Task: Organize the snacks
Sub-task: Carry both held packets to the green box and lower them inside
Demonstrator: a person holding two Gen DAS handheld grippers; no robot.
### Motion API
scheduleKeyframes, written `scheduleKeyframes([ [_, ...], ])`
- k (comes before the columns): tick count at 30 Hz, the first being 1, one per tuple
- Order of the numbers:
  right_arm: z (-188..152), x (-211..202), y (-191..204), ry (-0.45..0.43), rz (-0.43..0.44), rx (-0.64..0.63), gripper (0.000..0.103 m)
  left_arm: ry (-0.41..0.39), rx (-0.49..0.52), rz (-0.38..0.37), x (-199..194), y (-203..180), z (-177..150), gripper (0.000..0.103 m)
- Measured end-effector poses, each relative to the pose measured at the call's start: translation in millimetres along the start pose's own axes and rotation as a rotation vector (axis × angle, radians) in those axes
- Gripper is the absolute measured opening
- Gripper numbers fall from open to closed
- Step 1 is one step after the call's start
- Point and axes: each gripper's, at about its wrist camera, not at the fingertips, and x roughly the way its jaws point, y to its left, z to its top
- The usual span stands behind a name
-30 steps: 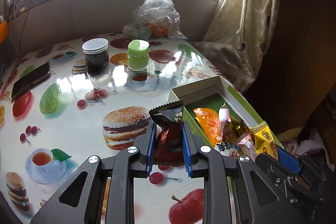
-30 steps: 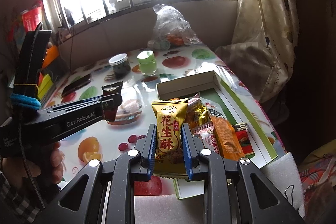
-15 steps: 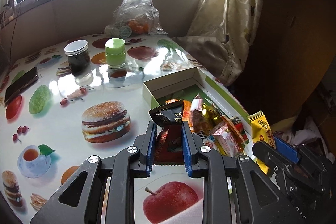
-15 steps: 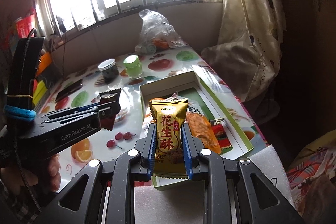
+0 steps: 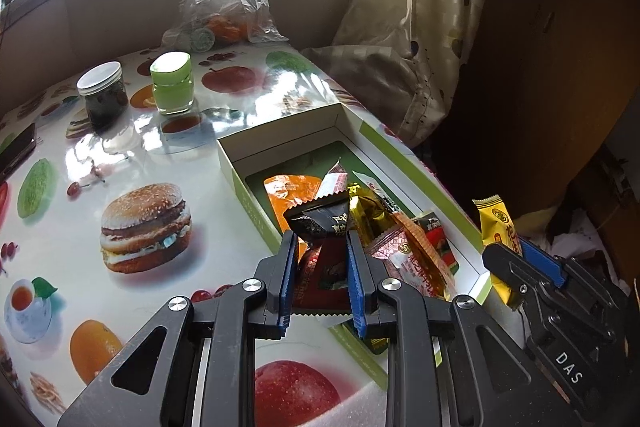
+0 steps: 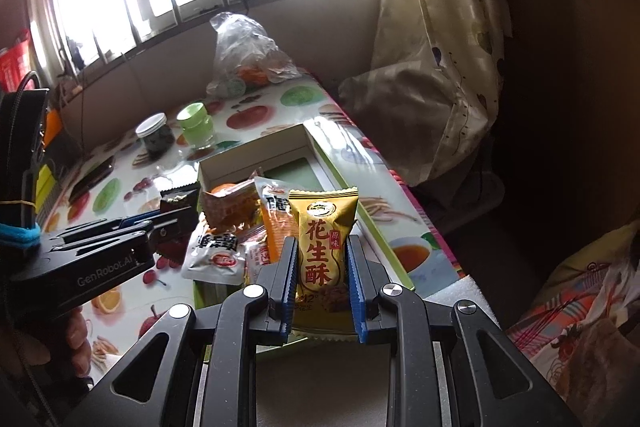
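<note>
My left gripper (image 5: 322,247) is shut on a dark red and black snack packet (image 5: 320,227) and holds it above the near end of the green and white box (image 5: 280,135). Several snack packets (image 5: 404,247) lie in the box. My right gripper (image 6: 322,255) is shut on a yellow peanut-crisp packet (image 6: 322,243), upright, above the box's near right corner (image 6: 384,251). The right gripper also shows in the left wrist view (image 5: 520,259), holding the yellow packet (image 5: 496,227). The left gripper shows in the right wrist view (image 6: 176,223).
A dark jar with a white lid (image 5: 102,95), a green jar (image 5: 172,87) and a clear plastic bag of fruit (image 5: 224,7) stand at the table's far side. A phone (image 5: 16,151) lies at the left edge. A curtain (image 5: 420,27) hangs at the right.
Both grippers have moved right and nearer the box with their packets still held. The left packet now hangs over the box's near end.
</note>
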Motion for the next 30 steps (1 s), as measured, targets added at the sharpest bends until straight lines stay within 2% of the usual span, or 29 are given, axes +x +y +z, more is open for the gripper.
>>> scheduleKeyframes([
  [18, 2.5, 51.2, -6.8, 0.088, 0.009, -0.010, 0.022, 0.041, 0.008, 0.015, 39.2, 2.8, 12.9, 0.024],
  [30, 11.7, 66.8, -2.7, 0.086, 0.010, -0.021, 0.022, 0.036, 0.002, 0.017, 51.5, 5.4, 23.3, 0.024],
])
